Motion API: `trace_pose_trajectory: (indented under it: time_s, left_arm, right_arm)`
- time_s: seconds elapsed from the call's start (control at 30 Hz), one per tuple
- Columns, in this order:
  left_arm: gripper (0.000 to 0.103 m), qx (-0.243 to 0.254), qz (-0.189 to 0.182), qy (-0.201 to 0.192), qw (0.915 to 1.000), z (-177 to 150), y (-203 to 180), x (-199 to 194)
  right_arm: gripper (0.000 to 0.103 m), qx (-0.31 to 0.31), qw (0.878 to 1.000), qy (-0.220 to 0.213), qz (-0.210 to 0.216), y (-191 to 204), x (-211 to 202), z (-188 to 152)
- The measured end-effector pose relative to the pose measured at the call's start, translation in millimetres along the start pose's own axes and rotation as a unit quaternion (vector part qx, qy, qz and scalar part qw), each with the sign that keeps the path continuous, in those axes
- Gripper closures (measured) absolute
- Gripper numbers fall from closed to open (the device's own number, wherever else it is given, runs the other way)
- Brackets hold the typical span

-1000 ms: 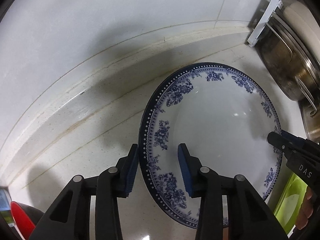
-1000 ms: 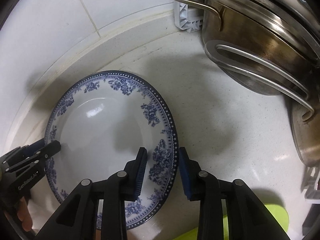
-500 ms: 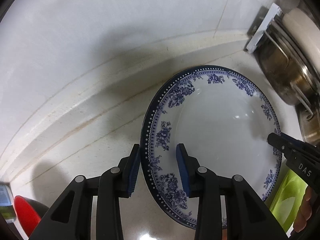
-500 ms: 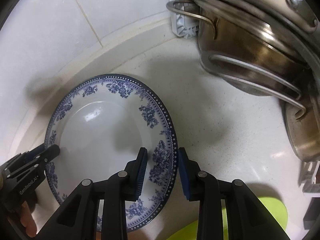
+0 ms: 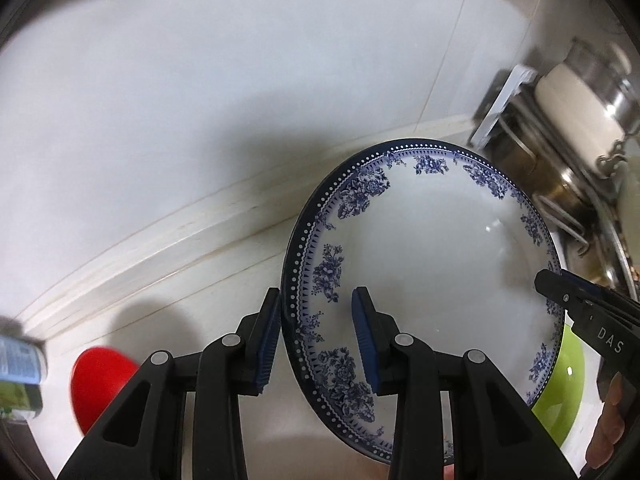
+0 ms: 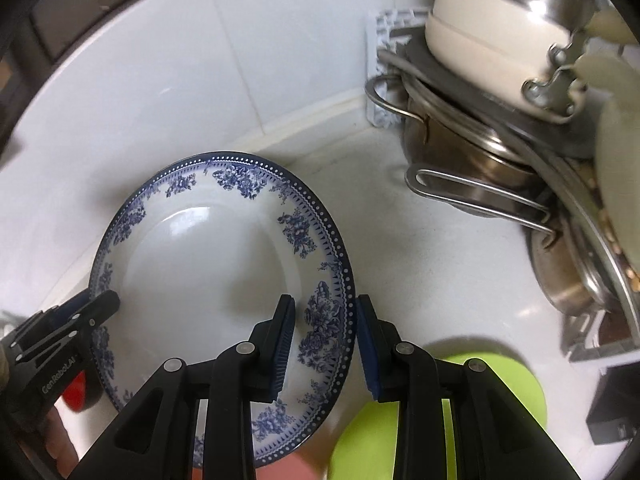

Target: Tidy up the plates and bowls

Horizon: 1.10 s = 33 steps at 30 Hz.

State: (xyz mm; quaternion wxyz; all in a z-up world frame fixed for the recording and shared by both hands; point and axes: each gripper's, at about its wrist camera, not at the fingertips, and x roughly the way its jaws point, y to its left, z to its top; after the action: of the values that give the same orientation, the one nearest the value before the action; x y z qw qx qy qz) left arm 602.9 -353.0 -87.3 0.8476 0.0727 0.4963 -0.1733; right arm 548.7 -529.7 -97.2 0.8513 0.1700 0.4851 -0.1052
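Observation:
A deep white plate (image 5: pixel 432 256) with a blue floral rim is held off the counter, tilted, between both grippers. My left gripper (image 5: pixel 316 336) is shut on the plate's left rim, one pad outside and one inside the bowl of the plate. In the right wrist view the same plate (image 6: pixel 208 264) is clamped at its right rim by my right gripper (image 6: pixel 324 340). Each gripper's tip also shows in the other view, at the opposite rim. A lime green bowl (image 6: pixel 492 392) sits on the counter below the plate's right side.
Stacked steel pots (image 6: pixel 460 152) with a cream pot (image 6: pixel 480 40) on top stand at the right, by a white rack (image 6: pixel 384 28). A red object (image 5: pixel 100 380) and a labelled container (image 5: pixel 16 364) lie at the left. The tiled wall (image 5: pixel 240 80) is behind.
Both grippers have closed on the rim and raised the plate off the counter. The green bowl, red object and cream pot have come into view.

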Motion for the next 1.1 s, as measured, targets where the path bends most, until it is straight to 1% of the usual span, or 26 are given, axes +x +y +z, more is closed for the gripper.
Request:
trace_pose_trajectory:
  time_s: [0.1,0.23,0.37,0.5,0.8,0.93,1.03,1.1]
  left_arm:
    - [0.068,-0.01,-0.001,-0.016,0.9998,-11,6,-22]
    - [0.068,-0.026,-0.001,-0.032,0.9991,-27,19,-49]
    - [0.068,-0.037,0.003,-0.051,0.998,-48,39,-76]
    - [0.068,-0.06,0.007,-0.056,0.9966,-73,61,-97]
    - [0.068,-0.114,0.045,-0.087,0.9886,-140,118,-152]
    - [0.068,-0.131,0.062,-0.096,0.9847,-177,146,-176]
    - [0.068,-0.149,0.067,-0.099,0.9815,-202,164,-191]
    - [0.068,-0.162,0.073,-0.103,0.9787,-219,176,-201]
  right_arm:
    - [0.071,-0.008,1.0,-0.013,0.001,10,-20,-9]
    - [0.071,-0.023,0.999,-0.029,0.004,26,-49,-30]
    - [0.071,-0.038,0.998,-0.04,0.009,42,-63,-46]
    - [0.071,-0.058,0.997,-0.047,0.017,66,-80,-69]
    - [0.071,-0.101,0.992,-0.044,0.057,123,-98,-121]
    - [0.071,-0.131,0.988,-0.049,0.068,153,-112,-147]
    - [0.071,-0.157,0.983,-0.055,0.076,178,-124,-170]
    - [0.071,-0.167,0.981,-0.057,0.082,187,-127,-180]
